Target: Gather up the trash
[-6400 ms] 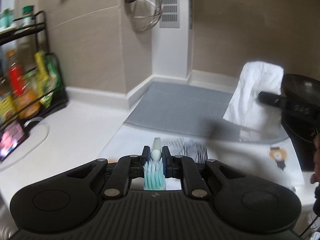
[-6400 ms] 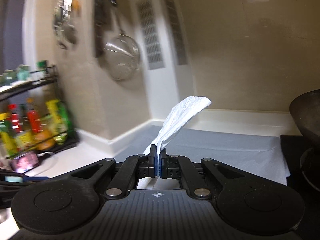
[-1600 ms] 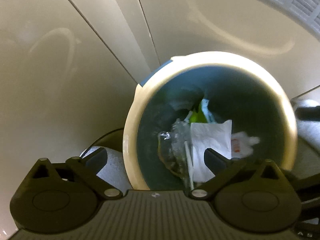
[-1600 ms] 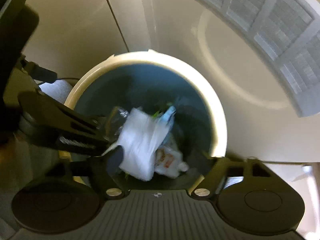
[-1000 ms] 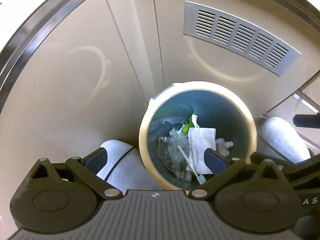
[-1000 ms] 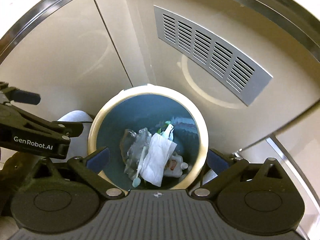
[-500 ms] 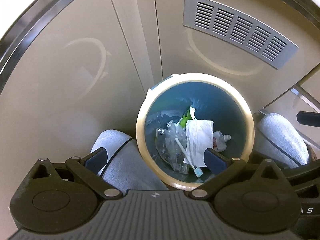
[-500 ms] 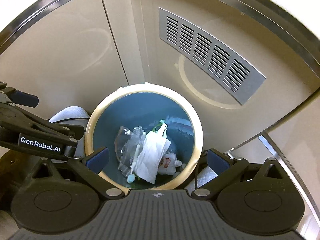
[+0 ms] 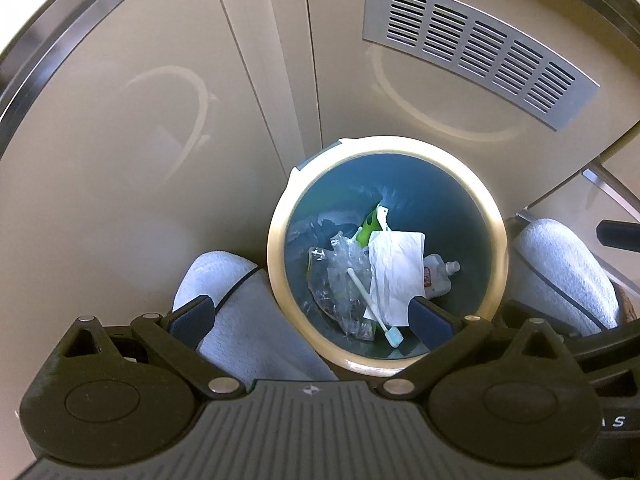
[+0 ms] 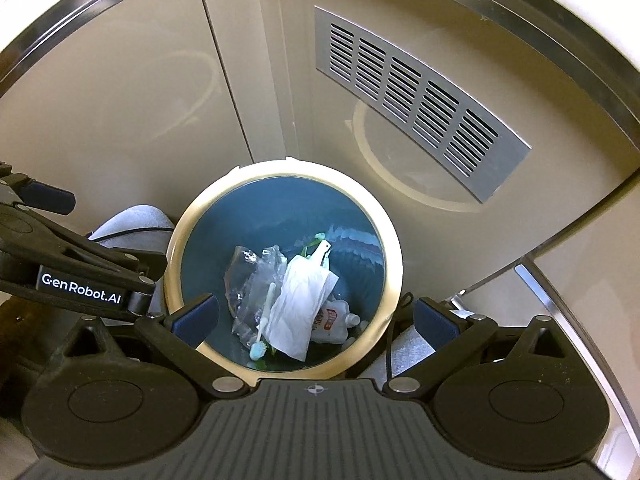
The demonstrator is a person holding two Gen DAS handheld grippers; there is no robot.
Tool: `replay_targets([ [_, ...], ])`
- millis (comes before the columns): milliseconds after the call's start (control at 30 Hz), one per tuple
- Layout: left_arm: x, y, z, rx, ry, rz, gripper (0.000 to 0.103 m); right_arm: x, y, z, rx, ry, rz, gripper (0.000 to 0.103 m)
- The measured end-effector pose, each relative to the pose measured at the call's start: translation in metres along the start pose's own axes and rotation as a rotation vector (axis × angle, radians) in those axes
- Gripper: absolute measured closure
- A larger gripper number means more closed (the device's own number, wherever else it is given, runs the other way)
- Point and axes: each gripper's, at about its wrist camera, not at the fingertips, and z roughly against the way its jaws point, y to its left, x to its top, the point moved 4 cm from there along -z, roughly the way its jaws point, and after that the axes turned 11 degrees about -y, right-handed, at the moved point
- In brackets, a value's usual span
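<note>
Beige cabinet doors with a metal vent grille stand behind a round trash bin, cream-rimmed and blue inside. Above it, the left gripper and right gripper both hang with jaws spread wide, holding nothing. Down in the bin, well below the jaws, lie a white paper towel, crumpled clear plastic, a small bottle and a toothbrush.

Place: a home kitchen, seen at floor level.
Cabinets: glossy beige cabinet doors under a steel-edged counter rim.
Vent: a slotted metal grille set into one door.
Bin: a round trash bin standing against the doors.
Feet: grey slippers beside the bin.
</note>
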Motion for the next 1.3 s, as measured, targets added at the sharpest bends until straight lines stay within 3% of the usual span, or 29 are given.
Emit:
replay_targets([
  [1300, -0.0005, -0.0011, -0.0021, 0.023, 0.004, -0.007, 0.0, -0.0022, -0.0028, 0.0011, -0.019, 0.004, -0.003, 0.0],
])
